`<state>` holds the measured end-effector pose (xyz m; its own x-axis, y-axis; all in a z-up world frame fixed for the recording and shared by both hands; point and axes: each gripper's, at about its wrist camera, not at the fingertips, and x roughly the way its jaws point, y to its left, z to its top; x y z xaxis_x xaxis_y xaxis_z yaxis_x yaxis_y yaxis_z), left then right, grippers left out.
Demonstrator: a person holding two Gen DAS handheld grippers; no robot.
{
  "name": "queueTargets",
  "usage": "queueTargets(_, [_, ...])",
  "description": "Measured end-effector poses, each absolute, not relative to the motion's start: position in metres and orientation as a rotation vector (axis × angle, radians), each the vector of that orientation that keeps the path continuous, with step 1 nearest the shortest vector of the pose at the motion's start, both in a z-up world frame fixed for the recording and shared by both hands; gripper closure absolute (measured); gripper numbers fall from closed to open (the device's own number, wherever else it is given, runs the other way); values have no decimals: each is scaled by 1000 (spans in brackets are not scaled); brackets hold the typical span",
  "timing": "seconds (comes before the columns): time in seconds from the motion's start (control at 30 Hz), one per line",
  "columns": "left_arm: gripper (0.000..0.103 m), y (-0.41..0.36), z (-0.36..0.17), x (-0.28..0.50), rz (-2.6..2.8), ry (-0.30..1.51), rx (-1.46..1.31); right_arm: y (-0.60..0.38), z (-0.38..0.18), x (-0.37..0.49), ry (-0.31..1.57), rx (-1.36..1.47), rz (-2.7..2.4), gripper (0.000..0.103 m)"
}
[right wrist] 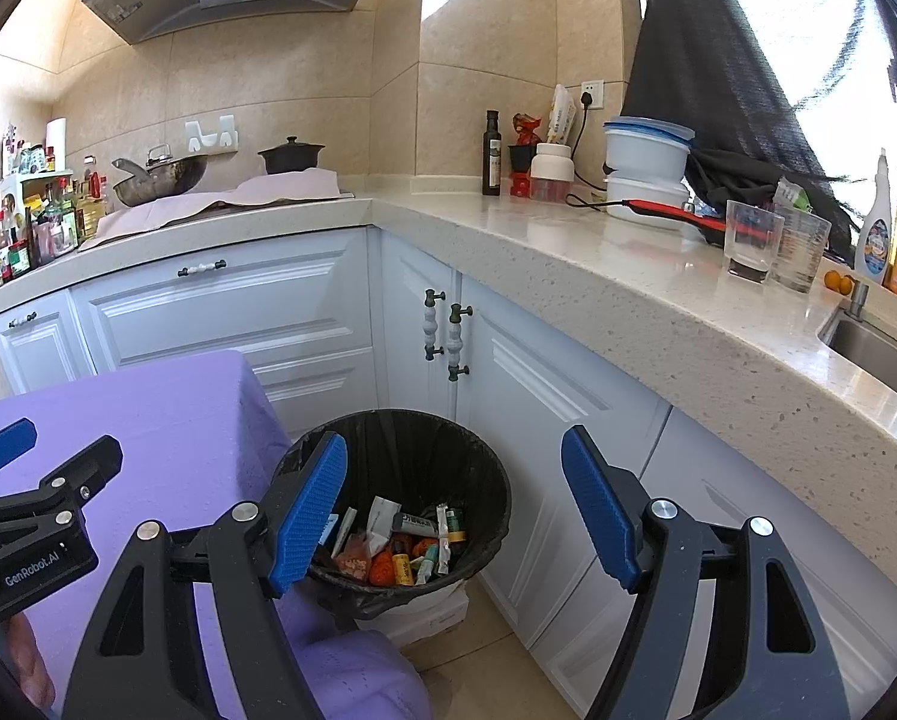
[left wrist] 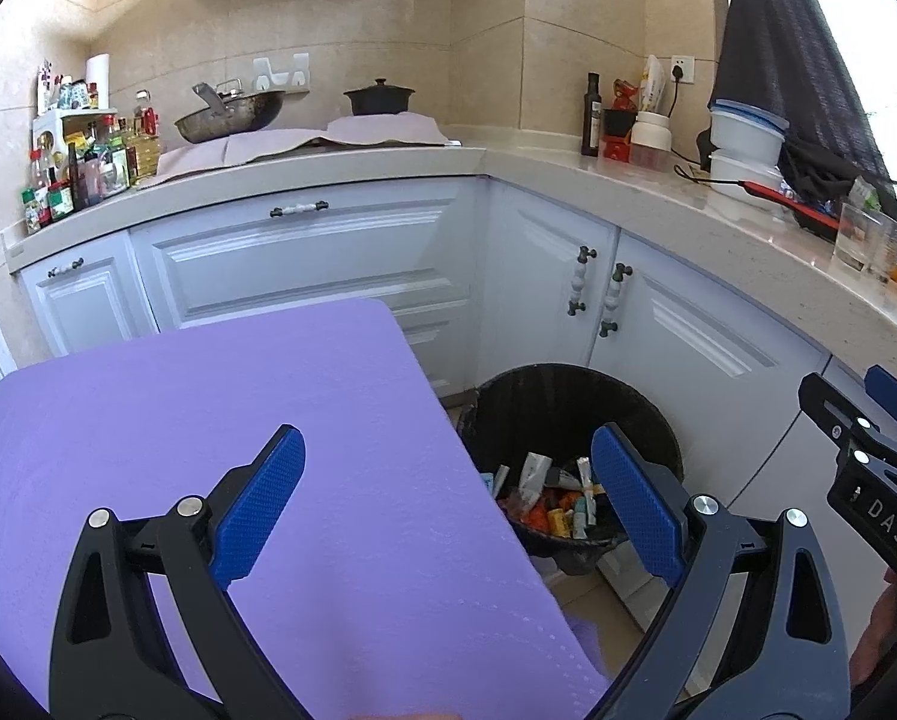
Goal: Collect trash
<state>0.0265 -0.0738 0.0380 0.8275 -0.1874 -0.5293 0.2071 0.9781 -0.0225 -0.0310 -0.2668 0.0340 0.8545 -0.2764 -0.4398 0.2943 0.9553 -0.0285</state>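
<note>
Both tools were spread wide with nothing between the blue pads. The left tool (left wrist: 448, 501) hung over the near right edge of the purple-covered desk (left wrist: 208, 450), with its right pad out past the edge above the trash bin (left wrist: 574, 396). The right tool (right wrist: 454, 510) hovered right over that bin (right wrist: 400, 438), which sat on the floor, tucked into the corner of the white cabinets (right wrist: 304, 312) just right of the desk. The bin had a black liner, and the trash (right wrist: 406, 546) was piled in the bottom: small tubes, wrappers, a little bottle, some orange bits. Farther back, a wok (right wrist: 154, 177) and a black pot (right wrist: 292, 156) sat on the kitchen counter (right wrist: 568, 240).
</note>
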Motion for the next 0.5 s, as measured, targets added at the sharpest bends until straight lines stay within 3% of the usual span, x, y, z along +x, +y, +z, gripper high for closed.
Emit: queueTargets(0.5, [9, -58, 31, 34, -153, 571, 78, -264, 36, -31, 459, 39, -285, 31])
